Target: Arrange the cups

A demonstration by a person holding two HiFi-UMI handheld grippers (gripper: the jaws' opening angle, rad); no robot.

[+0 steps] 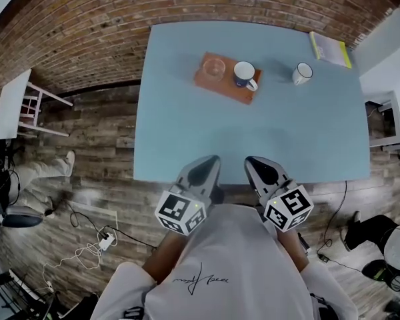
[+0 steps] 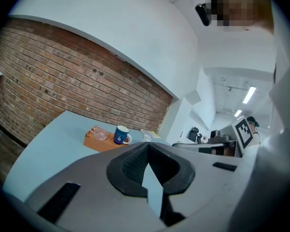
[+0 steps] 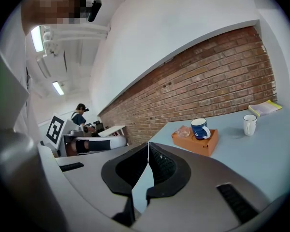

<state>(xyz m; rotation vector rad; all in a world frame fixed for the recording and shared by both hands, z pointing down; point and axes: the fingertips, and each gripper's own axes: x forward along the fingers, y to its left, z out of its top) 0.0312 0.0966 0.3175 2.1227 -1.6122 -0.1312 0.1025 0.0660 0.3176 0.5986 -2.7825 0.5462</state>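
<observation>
We show, largest to smallest:

(a) Brick wall behind the far edge of the scene, w/ plank floor below it.

(b) Pale blue counter, rectangular, standing against the wall. Nearly all of its top is bare.

(c) Person in a white shirt at the near edge of the counter, one gripper in each hand.

(d) L gripper: its jaws are pressed together w/ nothing between them, tip over the near counter edge. R gripper: same, jaws pressed together and empty. The two sit side by side, near each other, and both aim toward the far side. Both are well apart from the cups.

(e) Orange tray, flat on the far part of the counter, left of centre and turned slightly askew.

(f) Yellow booklet at the far right corner.

(g) Blue mug, upright on the tray's right half, white inside, handle toward the right.

(h) White cup, upright on the bare counter, right of the tray and apart from it, between tray and booklet.

(i) Glass cup, clear, upright on the tray's left half, just beside the blue mug.
</observation>
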